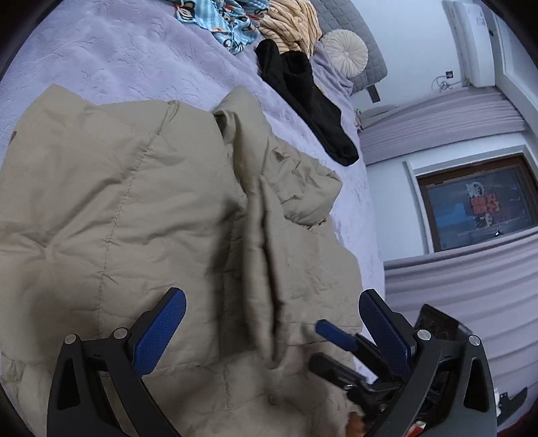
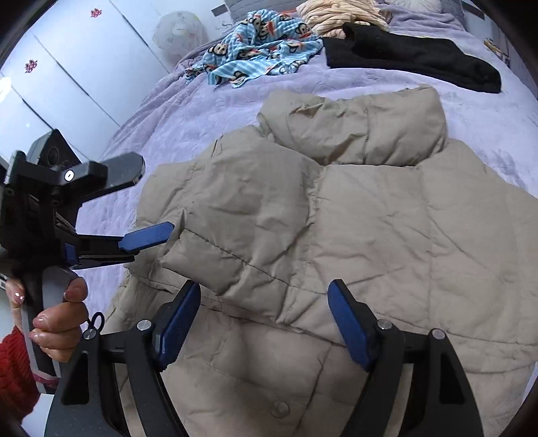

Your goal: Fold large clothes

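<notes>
Beige padded jacket [image 2: 336, 228]: lies spread on the lilac bedspread [image 2: 168, 117], collar toward the far end, one side folded over the middle; a snap button shows near the lower edge.

Right gripper [image 2: 264, 322]: jaws wide apart, above the jacket's near part, nothing between the pads.

Left gripper [image 1: 272, 319]: jaws apart over the jacket's folded ridge, gripping nothing; seen from the right wrist view just beside the jacket's edge, held by a hand [image 2: 57, 319] in a red sleeve [image 2: 13, 376].

Black garment [image 2: 413, 60]: on the bedspread beyond the collar, apart from the jacket.

Blue monkey-print cloth [image 2: 255, 47] and striped yellow cloth [image 2: 339, 16]: crumpled further back.

Round cushion [image 1: 344, 50]: near the headboard.
</notes>
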The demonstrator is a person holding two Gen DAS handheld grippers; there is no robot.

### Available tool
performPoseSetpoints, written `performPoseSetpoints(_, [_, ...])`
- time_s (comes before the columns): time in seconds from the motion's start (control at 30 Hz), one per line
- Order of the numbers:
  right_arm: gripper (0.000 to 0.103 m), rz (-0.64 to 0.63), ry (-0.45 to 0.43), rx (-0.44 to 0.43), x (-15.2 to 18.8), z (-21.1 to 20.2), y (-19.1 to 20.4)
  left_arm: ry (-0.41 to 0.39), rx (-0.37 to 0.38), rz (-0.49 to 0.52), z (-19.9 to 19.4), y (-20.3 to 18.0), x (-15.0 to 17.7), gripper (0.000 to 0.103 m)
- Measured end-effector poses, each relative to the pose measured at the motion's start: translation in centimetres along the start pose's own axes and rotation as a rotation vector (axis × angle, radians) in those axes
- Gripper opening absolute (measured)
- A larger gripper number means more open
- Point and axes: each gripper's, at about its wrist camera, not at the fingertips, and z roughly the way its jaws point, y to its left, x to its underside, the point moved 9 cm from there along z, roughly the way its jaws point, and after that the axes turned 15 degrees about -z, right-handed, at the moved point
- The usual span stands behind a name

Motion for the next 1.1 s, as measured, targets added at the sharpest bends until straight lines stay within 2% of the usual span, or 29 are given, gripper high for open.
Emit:
performPoseSetpoints(0.1, [0.081, 0.095, -0.012, 0.0, 1.7, -1.9, -2.9, 0.042, -0.043, 0.015, 2.1, 0.0, 0.4, 0.103])
performPoseSetpoints(0.23, [0.081, 0.194, 0.007, 0.001, 5.8, -4.1, -6.1, 0.049, -0.119, 0.083, 4.9, -0.9, 1.0, 0.102])
performPoseSetpoints(0.27, [0.081, 0.207, 0.012, 0.002, 6.4, -4.2, -6.6, 0.049, -0.137, 0.094, 5.5, -1.1, 1.0, 0.092])
performPoseSetpoints(0.3, [0.081, 0.219, 0.015, 0.002, 6.8, -4.2, -7.0, 0.056, -0.154, 0.103, 6.2, -1.3, 1.1, 0.066])
performPoseSetpoints(0.33, [0.081, 0.23, 0.017, 0.0, 7.3, -4.2, -7.4, 0.073, -0.175, 0.107, 6.9, -1.4, 1.2, 0.05])
performPoseSetpoints(0.37, [0.081, 0.241, 0.016, 0.001, 7.6, -4.3, -7.7, 0.092, -0.179, 0.103, 7.4, -1.5, 1.4, 0.016])
performPoseSetpoints(0.4, [0.081, 0.244, 0.014, -0.001, 7.8, -4.3, -7.9, 0.1, -0.176, 0.091, 7.7, -1.7, 1.4, 0.01])
performPoseSetpoints(0.47, [0.081, 0.237, 0.01, -0.001, 8.1, -4.3, -8.0, 0.055, -0.174, 0.112, 7.1, -2.9, 1.2, 0.01])
performPoseSetpoints(0.53, [0.081, 0.216, 0.012, 0.011, 8.2, -4.2, -8.2, 0.001, -0.12, 0.14, 5.4, -5.0, 0.9, 0.01])
performPoseSetpoints(0.6, [0.081, 0.173, 0.017, 0.046, 8.2, -4.3, -8.6, -0.056, -0.078, 0.157, 3.5, -6.8, 0.1, 0.01])
performPoseSetpoints(0.67, [0.08, 0.141, 0.024, 0.088, 8.5, -4.7, -9.5, -0.103, -0.065, 0.166, 1.6, -7.5, -0.6, 0.01])
performPoseSetpoints(0.77, [0.079, 0.138, 0.029, 0.166, 8.8, -5.6, -12.5, -0.126, -0.115, 0.174, 0.4, -6.3, -1.3, 0.01])
performPoseSetpoints(0.83, [0.078, 0.16, 0.023, 0.233, 9.0, -6.7, -15.3, -0.098, -0.166, 0.151, 1.2, -4.1, -1.3, 0.01])
performPoseSetpoints(0.9, [0.058, 0.197, 0.015, 0.282, 9.5, -7.7, -18.2, -0.068, -0.226, 0.147, 2.3, -1.5, -0.8, 0.01])
performPoseSetpoints(0.93, [0.035, 0.229, 0.025, 0.286, 10.1, -7.7, -19.7, -0.061, -0.275, 0.163, 3.1, -0.2, -0.4, 0.01])
performPoseSetpoints(0.97, [0.008, 0.257, 0.039, 0.295, 10.8, -7.6, -20.9, -0.052, -0.32, 0.179, 4.1, 1.0, 0.0, 0.01])
performPoseSetpoints(1.0, [0.0, 0.283, 0.056, 0.31, 11.5, -7.2, -22.1, -0.045, -0.341, 0.18, 4.9, 1.8, 0.3, 0.01])
performPoseSetpoints(1.1, [0.0, 0.351, 0.042, 0.251, 12.9, -6.2, -23.5, -0.065, -0.357, 0.168, 5.5, 2.7, 0.5, 0.011])
